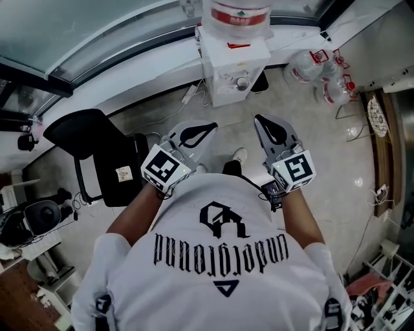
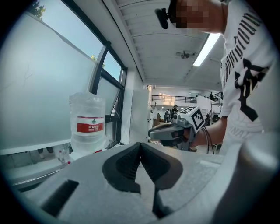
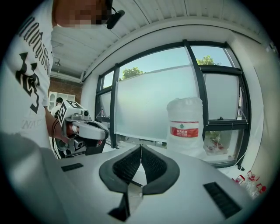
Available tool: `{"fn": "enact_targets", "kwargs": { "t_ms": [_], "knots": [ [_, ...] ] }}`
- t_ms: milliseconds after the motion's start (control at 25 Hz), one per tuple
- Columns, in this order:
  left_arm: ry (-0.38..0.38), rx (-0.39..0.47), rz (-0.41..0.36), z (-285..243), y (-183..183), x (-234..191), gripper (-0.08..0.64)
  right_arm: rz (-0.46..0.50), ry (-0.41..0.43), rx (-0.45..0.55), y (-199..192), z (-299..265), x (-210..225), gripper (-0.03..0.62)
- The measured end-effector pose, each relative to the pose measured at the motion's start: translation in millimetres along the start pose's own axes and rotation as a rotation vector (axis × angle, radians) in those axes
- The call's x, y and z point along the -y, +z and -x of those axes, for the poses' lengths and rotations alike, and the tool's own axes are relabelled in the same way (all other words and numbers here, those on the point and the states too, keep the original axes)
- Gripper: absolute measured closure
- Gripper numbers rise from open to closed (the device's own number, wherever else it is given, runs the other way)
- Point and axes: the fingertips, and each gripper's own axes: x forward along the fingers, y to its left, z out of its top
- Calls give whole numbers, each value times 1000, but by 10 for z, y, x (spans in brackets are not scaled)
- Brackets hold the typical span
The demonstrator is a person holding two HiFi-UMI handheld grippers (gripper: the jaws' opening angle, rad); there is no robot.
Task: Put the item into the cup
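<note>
So, head view first: a person in a white T-shirt [image 1: 213,271] with black print stands facing a white water dispenser [image 1: 234,68] that has a big water bottle [image 1: 239,14] on top. Both grippers are held out in front of the chest, pointing toward that dispenser. The left gripper [image 1: 206,128] is just left of the dispenser's line and the right gripper [image 1: 262,121] is just right of it, with a light shoe [image 1: 240,155] on the floor between them. A black office chair [image 1: 97,152] sits well left of the dispenser, and a cluster of empty bottles [image 1: 326,81] lies on the floor to its right. Over in the left gripper view, the left gripper's [image 2: 140,144] jaws are pressed together tip to tip with nothing between them. The dispenser's bottle sits up ahead on the left by the window [image 2: 52,87], and the right gripper floats off to the right of it. Right gripper view, same deal: the right gripper's [image 3: 141,148] jaws are fully closed and empty, with the bottle ahead to the right and the left gripper off to its left. Can't tell where the item or the cup is, since none of the three views shows them.
</note>
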Motion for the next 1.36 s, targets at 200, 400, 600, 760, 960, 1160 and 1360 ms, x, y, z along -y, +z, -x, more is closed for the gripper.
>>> {"fn": "enact_targets", "kwargs": {
  "t_ms": [200,400,600,760,960,1160,1360],
  "knots": [
    [-28,7,26,404,-155,57,545,-35,-31,-26,-153,9,-531,575],
    [-54,22,64,613,-217,161,545,-36,-53,-35,-150,133,-849,575],
    [-65,35,63,563,-170,354,545,-13,-72,-25,-97,388,-837,575],
    [-43,55,58,489,-90,567,545,7,-56,-24,-125,672,-847,575],
    [-4,87,57,293,-21,941,545,28,-15,-27,-212,1098,-772,575],
    [25,89,65,170,-60,1432,545,26,6,-49,-347,1584,-755,575],
    [38,84,65,111,-102,1867,545,8,27,-47,-439,1953,-786,575]
  ]
}}
